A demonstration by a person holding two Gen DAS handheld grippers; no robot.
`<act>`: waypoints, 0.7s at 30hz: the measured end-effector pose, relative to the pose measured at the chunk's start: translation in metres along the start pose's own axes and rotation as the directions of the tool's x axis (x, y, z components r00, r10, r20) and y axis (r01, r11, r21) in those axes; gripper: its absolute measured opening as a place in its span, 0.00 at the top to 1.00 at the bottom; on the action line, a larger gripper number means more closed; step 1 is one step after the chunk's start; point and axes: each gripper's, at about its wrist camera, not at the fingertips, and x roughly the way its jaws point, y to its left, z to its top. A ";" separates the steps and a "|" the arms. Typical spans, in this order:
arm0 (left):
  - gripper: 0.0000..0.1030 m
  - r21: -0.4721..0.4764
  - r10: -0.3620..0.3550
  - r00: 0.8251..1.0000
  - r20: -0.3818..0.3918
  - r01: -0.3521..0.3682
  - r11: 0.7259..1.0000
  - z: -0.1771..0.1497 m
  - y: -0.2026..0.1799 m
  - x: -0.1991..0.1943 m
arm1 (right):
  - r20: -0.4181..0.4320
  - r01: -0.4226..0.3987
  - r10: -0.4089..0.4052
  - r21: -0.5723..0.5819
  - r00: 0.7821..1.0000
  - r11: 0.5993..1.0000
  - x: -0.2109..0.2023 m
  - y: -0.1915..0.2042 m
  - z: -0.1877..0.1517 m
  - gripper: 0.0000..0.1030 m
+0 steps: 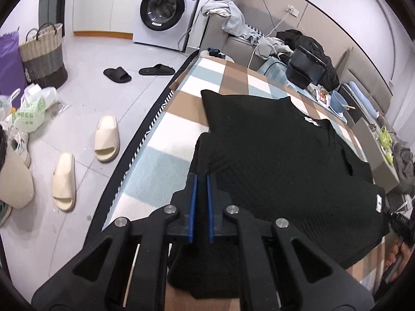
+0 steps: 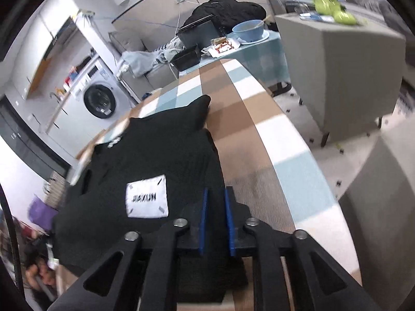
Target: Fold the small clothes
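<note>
Both the left tool [image 1: 201, 181] and right tool [image 2: 214, 194] pinch the soft, limp black shirt's [image 1: 280, 150] hem corners on the bench [image 1: 160, 129].

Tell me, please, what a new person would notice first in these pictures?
First, the black shirt spread on the checked tablecloth, with its white label near the right gripper. Both that and the left gripper pinch its near hem. Behind stands a washing machine; cream slippers lie on the floor.
</note>
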 end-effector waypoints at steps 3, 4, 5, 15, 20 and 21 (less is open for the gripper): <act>0.72 -0.032 0.015 1.000 0.000 -0.015 0.999 -0.008 0.010 -0.011 | 0.000 -0.075 0.075 0.088 0.997 0.993 -0.022 -0.020 -0.016 0.59; 0.62 -0.052 0.016 1.000 0.001 -0.015 0.999 -0.011 0.015 -0.016 | 0.002 -0.094 0.094 0.108 0.996 0.990 -0.028 -0.024 -0.021 0.58; 0.58 -0.072 0.015 1.000 0.002 -0.014 0.997 -0.014 0.019 -0.020 | 0.001 -0.119 0.120 0.132 0.993 0.984 -0.035 -0.029 -0.028 0.58; 0.51 -0.166 -0.043 0.998 -0.049 0.034 0.986 -0.051 0.036 -0.036 | -0.020 -0.244 0.253 0.201 0.967 0.949 -0.032 -0.029 -0.056 0.52; 0.49 -0.181 -0.075 0.996 -0.053 0.064 0.981 -0.064 0.033 -0.043 | 0.009 -0.238 0.240 0.152 0.971 0.959 -0.020 -0.011 -0.042 0.57; 0.49 -0.178 -0.076 0.995 -0.057 0.065 0.982 -0.066 0.032 -0.044 | 0.032 -0.256 0.254 0.121 0.967 0.959 -0.025 -0.003 -0.039 0.57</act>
